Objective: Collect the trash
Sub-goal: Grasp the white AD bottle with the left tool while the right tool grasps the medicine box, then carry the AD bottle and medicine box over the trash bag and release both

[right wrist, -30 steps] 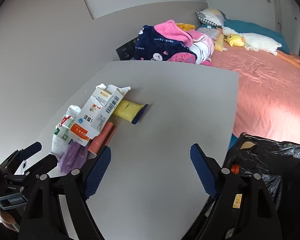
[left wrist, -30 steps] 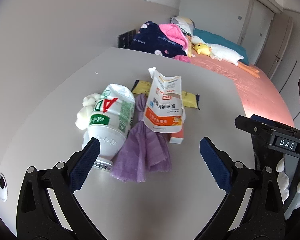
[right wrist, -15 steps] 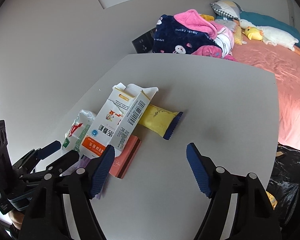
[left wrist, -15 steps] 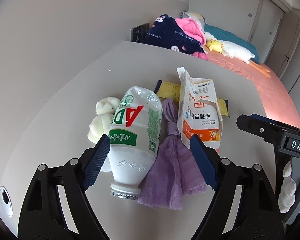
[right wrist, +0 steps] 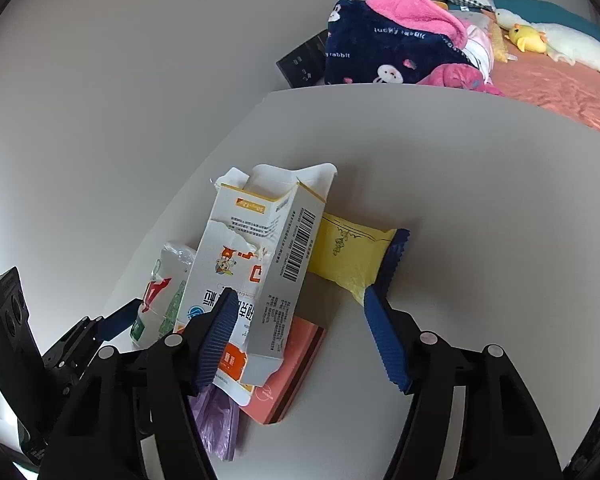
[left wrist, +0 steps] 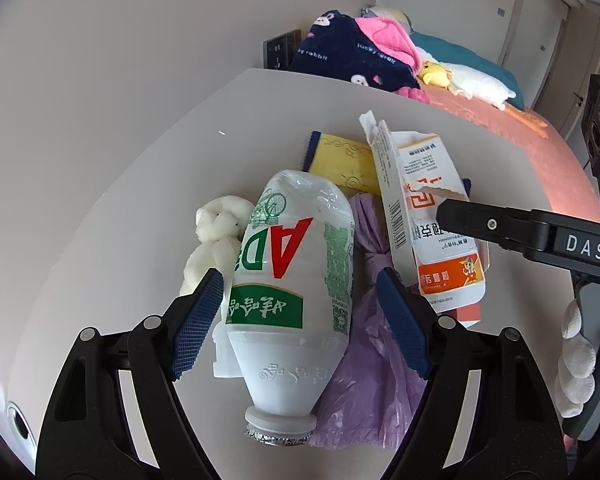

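Note:
A white AD-labelled plastic bottle (left wrist: 288,280) lies on the grey table (right wrist: 460,200), cap toward me. My left gripper (left wrist: 299,276) straddles it; the right pad stands a little off, over a purple plastic bag (left wrist: 372,380). A torn white carton (right wrist: 260,264) leans on a salmon box (right wrist: 296,364) and a yellow wrapper (right wrist: 348,256). My right gripper (right wrist: 300,292) is closing at the carton's near end: its left pad is in front of the carton's face, its right pad clear of it. A white crumpled wad (left wrist: 216,232) lies left of the bottle.
The wall runs along the table's left side. Beyond the far edge is a bed (right wrist: 560,76) with piled clothes (right wrist: 384,40) and plush toys (right wrist: 528,36). A white-gloved hand (left wrist: 576,360) holds the right gripper.
Both grippers came forward and down onto the trash pile. The left jaws narrowed around the bottle. The right jaws narrowed and now reach the carton.

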Available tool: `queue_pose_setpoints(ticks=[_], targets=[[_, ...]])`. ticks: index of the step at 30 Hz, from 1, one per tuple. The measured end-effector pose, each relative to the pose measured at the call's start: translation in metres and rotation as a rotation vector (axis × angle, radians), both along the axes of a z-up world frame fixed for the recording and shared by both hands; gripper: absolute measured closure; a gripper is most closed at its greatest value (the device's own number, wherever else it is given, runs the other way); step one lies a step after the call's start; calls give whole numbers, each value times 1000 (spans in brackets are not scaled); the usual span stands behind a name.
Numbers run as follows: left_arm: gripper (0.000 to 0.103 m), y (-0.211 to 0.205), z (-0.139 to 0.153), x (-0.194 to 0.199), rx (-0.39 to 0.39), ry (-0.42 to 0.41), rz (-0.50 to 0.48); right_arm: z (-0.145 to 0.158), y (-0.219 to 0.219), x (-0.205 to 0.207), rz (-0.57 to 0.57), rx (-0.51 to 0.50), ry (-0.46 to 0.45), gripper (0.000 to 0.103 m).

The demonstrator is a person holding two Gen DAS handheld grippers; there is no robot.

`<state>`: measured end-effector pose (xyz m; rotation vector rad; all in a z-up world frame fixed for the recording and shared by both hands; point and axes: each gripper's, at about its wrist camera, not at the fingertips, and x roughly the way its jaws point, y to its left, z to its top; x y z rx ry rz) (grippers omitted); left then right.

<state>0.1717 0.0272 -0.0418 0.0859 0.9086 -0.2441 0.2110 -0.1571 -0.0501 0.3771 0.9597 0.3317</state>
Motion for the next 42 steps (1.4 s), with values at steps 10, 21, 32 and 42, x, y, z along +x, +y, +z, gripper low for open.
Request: queue_pose_setpoints(ticks=[10, 21, 32, 42], targets=[[46, -2, -2, -1, 48, -19, -19, 0, 15, 3, 47, 28, -19, 85], [46, 19, 24, -13, -127, -52, 19, 27, -3, -24, 23, -9, -100, 85], [46, -9, 50, -40, -159, -90, -18, 55, -37, -63, -18, -34, -153, 85], [46, -52, 70, -71, -171, -117, -92, 76, -77, -104, -77, -53, -190, 85]])
